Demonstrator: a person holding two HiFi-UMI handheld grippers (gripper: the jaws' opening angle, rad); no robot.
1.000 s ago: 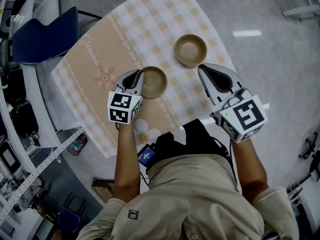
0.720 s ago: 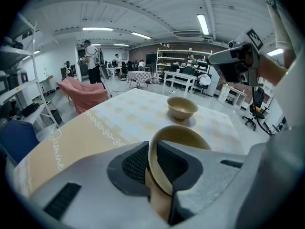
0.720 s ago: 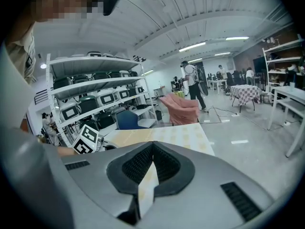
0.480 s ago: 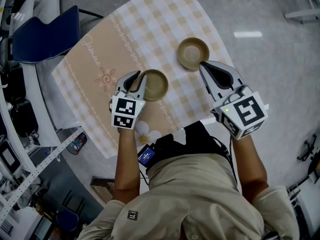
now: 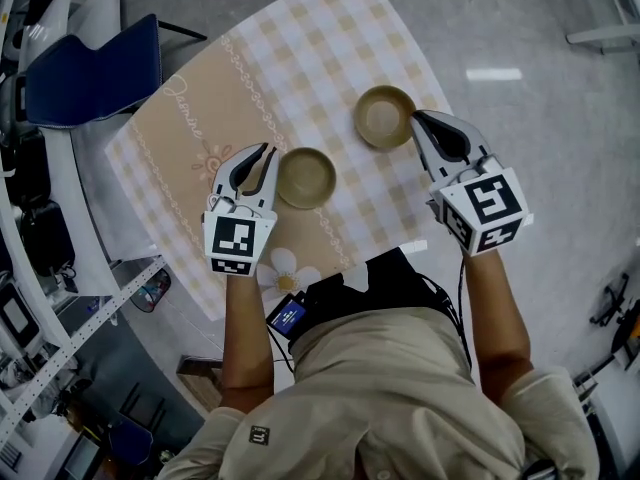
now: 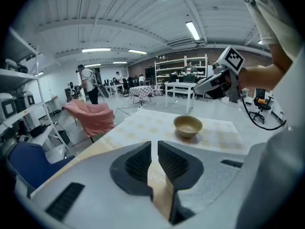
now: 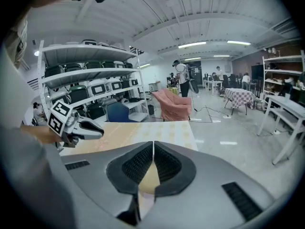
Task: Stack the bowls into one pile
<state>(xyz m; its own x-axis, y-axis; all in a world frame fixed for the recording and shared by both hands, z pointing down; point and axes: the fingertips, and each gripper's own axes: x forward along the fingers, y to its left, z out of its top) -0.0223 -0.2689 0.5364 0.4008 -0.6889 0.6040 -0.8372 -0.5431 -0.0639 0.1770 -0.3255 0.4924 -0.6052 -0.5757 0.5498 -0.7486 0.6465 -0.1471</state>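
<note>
Two tan bowls stand apart on the checked tablecloth [image 5: 300,68]. The near bowl [image 5: 306,177] lies just right of my left gripper [image 5: 262,158], with a small gap between them. My right gripper [image 5: 420,118] has its tips at the right rim of the far bowl [image 5: 384,116]; I cannot tell whether they touch. In the left gripper view the jaws stand nearly together with only a thin slit and nothing in it, and the far bowl [image 6: 188,126] sits ahead beside the right gripper [image 6: 217,82]. The right gripper view shows jaws shut and empty, with the left gripper [image 7: 76,125] across the table.
A blue chair [image 5: 90,68] stands at the table's far left corner. Shelving with equipment [image 5: 30,218] runs along the left. The table's right edge [image 5: 450,108] lies under my right gripper. A pink-draped chair [image 6: 90,118] stands on the floor beyond.
My left gripper has drawn back to the left, away from the near bowl's rim. My right gripper has moved forward to the far bowl's right side.
</note>
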